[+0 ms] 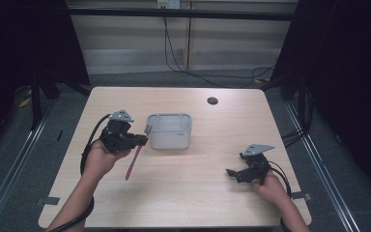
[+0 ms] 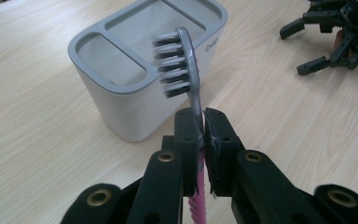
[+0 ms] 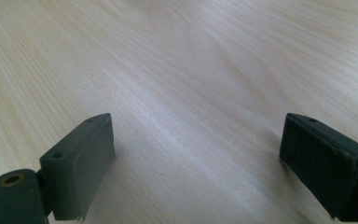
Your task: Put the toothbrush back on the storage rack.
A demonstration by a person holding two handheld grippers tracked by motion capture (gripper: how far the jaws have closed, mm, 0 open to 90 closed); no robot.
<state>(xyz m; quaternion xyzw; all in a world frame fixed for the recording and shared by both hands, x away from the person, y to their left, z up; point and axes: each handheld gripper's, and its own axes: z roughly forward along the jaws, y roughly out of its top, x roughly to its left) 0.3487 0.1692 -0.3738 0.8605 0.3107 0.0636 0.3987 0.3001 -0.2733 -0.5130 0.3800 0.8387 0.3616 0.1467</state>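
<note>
A toothbrush with a pink handle and a grey neck is being held in the left gripper, whose black jaws are pressing together on the neck just below the head. In the left gripper view the dark bristles are facing toward the left of the frame, and the head is standing upright in the centre, in front of a grey-rimmed white holder. The holder is showing a small compartment at its near end and a larger one behind it; the brush head is appearing over the right part of the rim, though whether it is touching the rim cannot be told.

In the high view the toothbrush is lying along a slant at centre left, its pink handle pointing toward the lower left and its head lying just beside the left wall of the holder. The left gripper is sitting to the left of the holder, carried by a hand entering from the bottom left.

The right gripper is resting low over the worktop at the lower right of the high view, well apart from the holder. In the right gripper view its two jaws are standing wide, with bare pale wood grain between them.
</note>
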